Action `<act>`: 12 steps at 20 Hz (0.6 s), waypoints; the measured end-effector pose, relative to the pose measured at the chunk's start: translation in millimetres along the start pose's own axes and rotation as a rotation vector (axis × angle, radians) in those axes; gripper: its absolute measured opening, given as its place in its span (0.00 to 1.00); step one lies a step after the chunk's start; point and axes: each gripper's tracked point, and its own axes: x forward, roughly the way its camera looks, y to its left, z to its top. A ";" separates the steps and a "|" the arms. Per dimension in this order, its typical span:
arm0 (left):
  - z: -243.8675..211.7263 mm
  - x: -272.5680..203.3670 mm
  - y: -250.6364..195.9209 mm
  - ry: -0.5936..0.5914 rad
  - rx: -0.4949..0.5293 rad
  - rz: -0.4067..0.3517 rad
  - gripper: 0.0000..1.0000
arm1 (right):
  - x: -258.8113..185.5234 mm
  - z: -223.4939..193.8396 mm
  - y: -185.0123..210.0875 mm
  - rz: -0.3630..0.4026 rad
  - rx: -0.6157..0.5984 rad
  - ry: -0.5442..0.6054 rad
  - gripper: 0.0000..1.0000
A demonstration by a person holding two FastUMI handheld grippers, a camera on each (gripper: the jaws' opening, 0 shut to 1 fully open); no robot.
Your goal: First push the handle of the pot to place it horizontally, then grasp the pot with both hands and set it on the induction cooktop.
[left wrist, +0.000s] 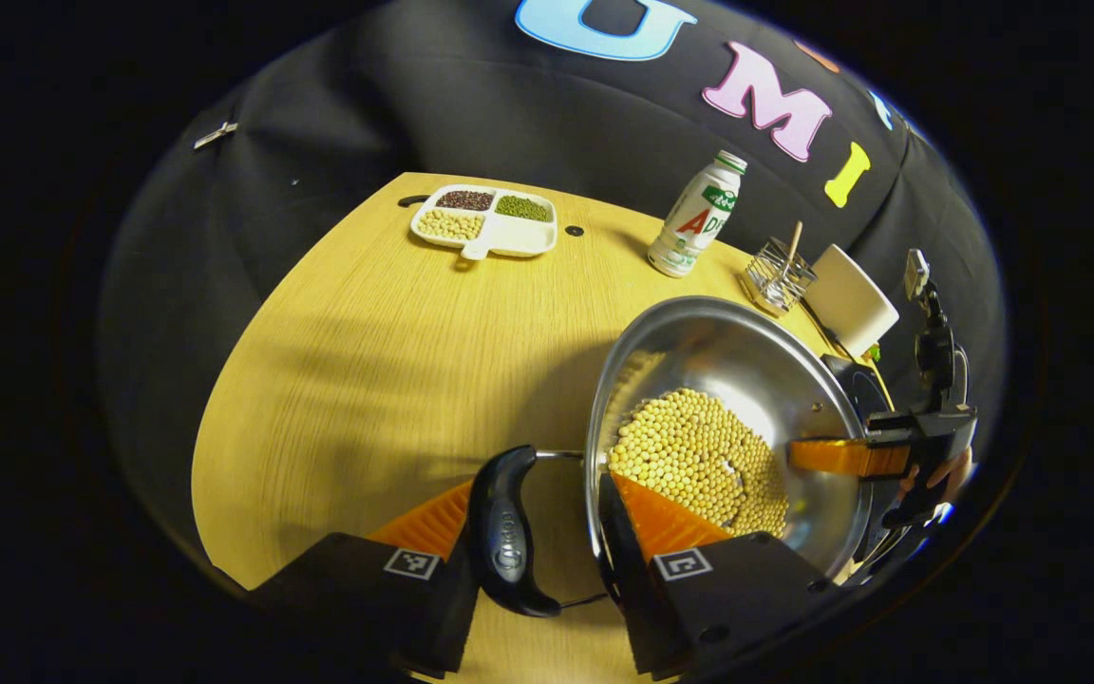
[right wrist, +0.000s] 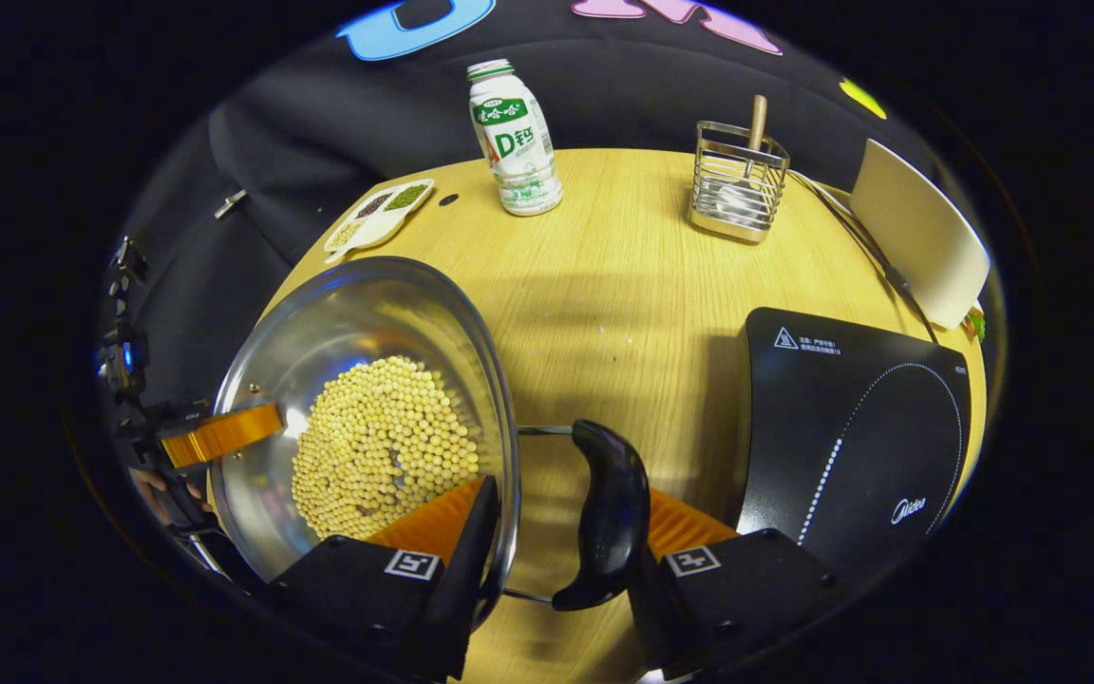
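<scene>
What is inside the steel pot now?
The pot holds a heap of pale round beans. One finger of each hand-held gripper reaches in over the rim and covers part of the heap; the bottom under the beans is hidden.

In the left gripper view the pot (left wrist: 727, 380) is hiding most of the cooktop (left wrist: 856, 385), and the far tongs (left wrist: 841, 458) with the hand (left wrist: 946, 475) holding them are running off at the picture's right edge. In the right gripper view the near tongs (right wrist: 547, 532) are covering the pot's front rim and the lower end of the handle (right wrist: 609, 508), while the far hand (right wrist: 162, 489) is sitting too dark to make out. The tray (right wrist: 376, 214) is showing too small there to tell its fillings.
</scene>
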 end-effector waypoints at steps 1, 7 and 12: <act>1.1 -0.7 0.9 -0.003 0.001 0.004 0.69 | 0.8 1.4 -0.1 -0.002 0.007 -0.005 0.71; -0.3 0.9 2.8 0.014 -0.029 0.038 0.65 | 3.7 3.5 -0.2 0.004 0.067 0.000 0.64; -4.2 -5.4 3.6 0.013 -0.050 0.058 0.58 | -1.5 6.0 4.2 -0.002 0.033 -0.032 0.60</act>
